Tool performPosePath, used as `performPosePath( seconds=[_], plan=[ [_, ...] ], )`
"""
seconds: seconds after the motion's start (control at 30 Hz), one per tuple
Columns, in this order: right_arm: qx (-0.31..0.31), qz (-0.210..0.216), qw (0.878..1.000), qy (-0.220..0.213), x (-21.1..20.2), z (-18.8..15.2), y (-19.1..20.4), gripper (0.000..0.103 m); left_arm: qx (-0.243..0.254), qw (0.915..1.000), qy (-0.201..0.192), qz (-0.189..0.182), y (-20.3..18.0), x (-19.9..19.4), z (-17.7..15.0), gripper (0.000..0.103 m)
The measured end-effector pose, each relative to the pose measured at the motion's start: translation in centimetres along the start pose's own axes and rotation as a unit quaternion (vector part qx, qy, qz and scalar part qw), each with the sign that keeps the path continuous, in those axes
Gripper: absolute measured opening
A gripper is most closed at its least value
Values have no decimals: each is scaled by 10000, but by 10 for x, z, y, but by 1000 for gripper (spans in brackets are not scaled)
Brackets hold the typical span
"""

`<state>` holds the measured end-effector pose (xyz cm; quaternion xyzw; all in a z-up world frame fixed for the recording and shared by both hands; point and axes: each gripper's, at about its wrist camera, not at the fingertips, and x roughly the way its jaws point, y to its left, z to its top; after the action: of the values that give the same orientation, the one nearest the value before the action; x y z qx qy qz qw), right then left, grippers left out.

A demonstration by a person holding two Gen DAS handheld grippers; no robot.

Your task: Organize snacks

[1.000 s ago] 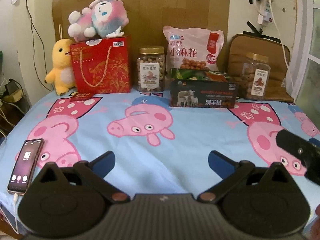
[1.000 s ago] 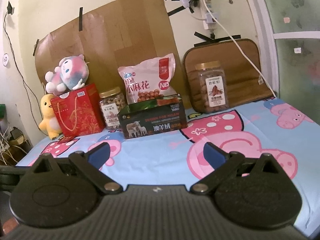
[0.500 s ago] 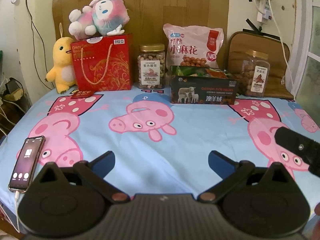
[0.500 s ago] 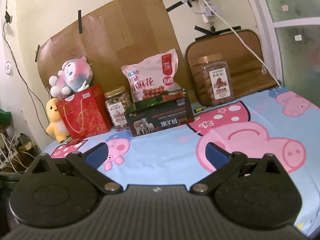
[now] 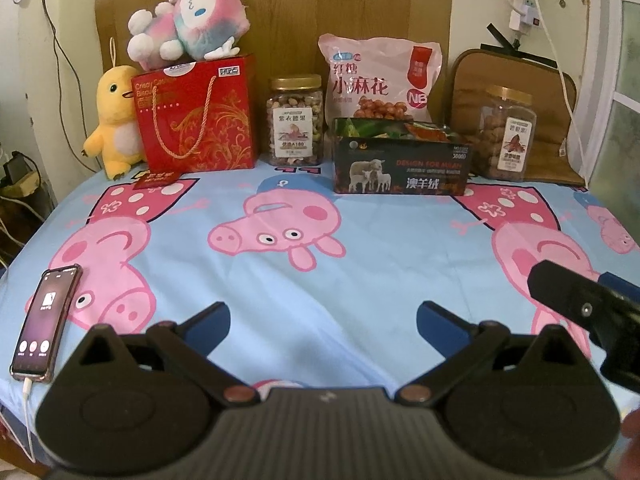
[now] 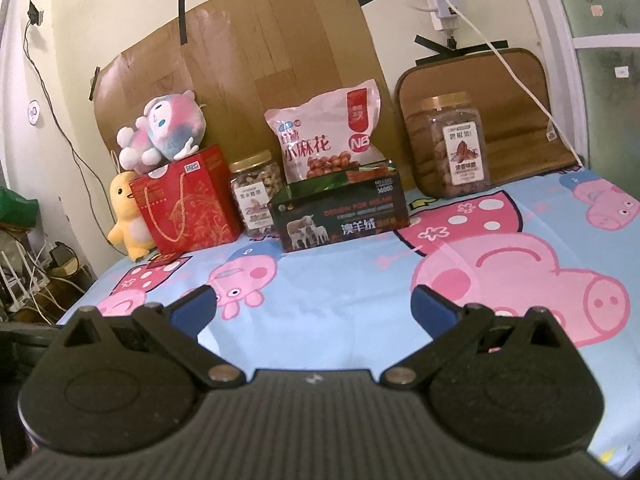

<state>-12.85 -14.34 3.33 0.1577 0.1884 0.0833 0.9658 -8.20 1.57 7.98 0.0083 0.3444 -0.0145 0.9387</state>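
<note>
Snacks line the back of the table: a red gift bag [image 5: 196, 116] [image 6: 186, 204], a nut jar with a gold lid [image 5: 295, 121] [image 6: 254, 192], a pink snack bag [image 5: 380, 80] [image 6: 326, 136], a black open box [image 5: 402, 166] [image 6: 340, 216] holding packets, and a second jar [image 5: 508, 134] [image 6: 450, 144] at the right. My left gripper [image 5: 323, 318] is open and empty over the table's front. My right gripper [image 6: 314, 306] is open and empty too; it also shows in the left wrist view [image 5: 588, 308] at the right edge.
A pink plush [image 5: 188, 24] lies on the red bag and a yellow plush [image 5: 114, 120] stands left of it. A phone [image 5: 46, 324] lies at the front left on the Peppa Pig cloth [image 5: 280, 280]. A small red packet [image 5: 156, 179] lies before the bag.
Both grippers have risen and tilted slightly, so the snack row sits a little lower and farther in view. Both stay open and empty.
</note>
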Motion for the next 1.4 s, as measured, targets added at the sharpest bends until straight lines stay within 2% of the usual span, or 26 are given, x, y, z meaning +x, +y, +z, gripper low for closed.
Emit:
performPosePath(
  seconds=[0.37, 1.4],
  plan=[
    [63, 16, 10000, 49, 1, -2, -3, 103, 21, 9996, -135, 250, -1, 0, -2, 103],
    [115, 68, 9999, 51, 0, -1, -3, 103, 84, 9996, -85, 252, -2, 2, -2, 103]
  ],
)
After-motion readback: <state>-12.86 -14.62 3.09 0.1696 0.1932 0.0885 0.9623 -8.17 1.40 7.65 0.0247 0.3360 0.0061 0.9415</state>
